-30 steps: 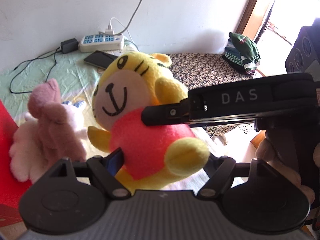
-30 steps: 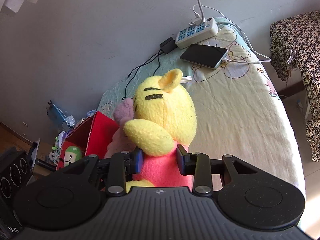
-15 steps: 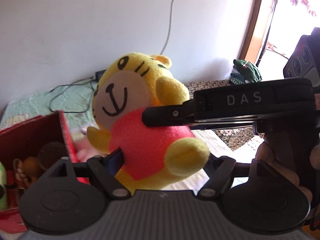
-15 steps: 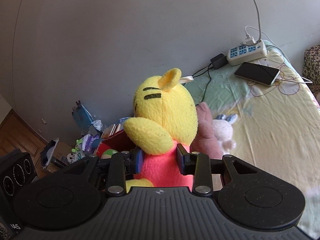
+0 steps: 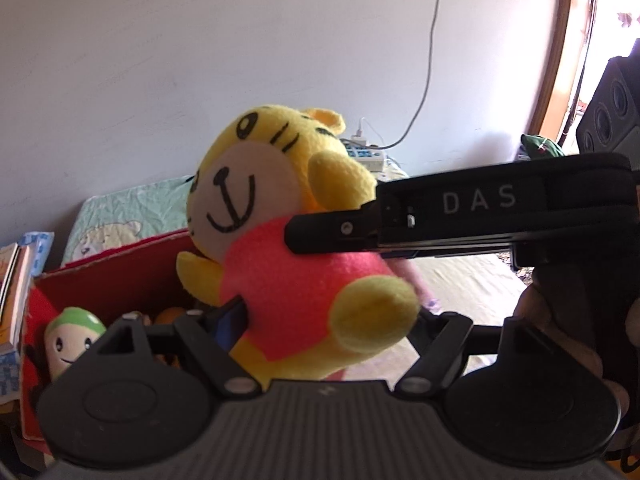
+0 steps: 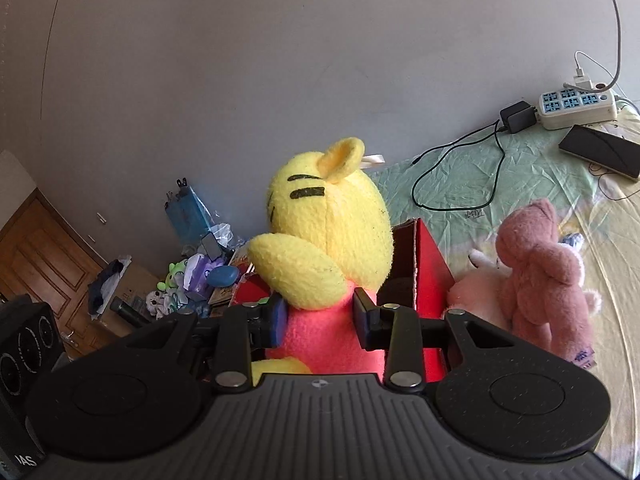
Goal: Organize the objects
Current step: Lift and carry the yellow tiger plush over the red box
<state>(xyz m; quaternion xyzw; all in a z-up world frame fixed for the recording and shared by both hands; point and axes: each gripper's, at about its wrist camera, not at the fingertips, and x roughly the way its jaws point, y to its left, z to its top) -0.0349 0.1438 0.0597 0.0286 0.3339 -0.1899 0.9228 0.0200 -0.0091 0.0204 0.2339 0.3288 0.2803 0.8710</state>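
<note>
Yellow plush with a pink-red body, the tiger toy [image 5: 296, 240] hangs in the air above the red box [image 5: 120, 276], clamped by both tools: the left gripper [image 5: 328, 316] pinches its lower body, and the right gripper [image 6: 320, 316] squeezes its waist from behind. A green-capped doll [image 5: 74, 340] lies in the box; a pink plush [image 6: 540, 276] sits on the bed [image 6: 540, 160] just beside it.

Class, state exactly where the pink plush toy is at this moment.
In the right wrist view the pink plush toy sits on the bed at the right, just right of the red box, with the phone farther behind.
</note>
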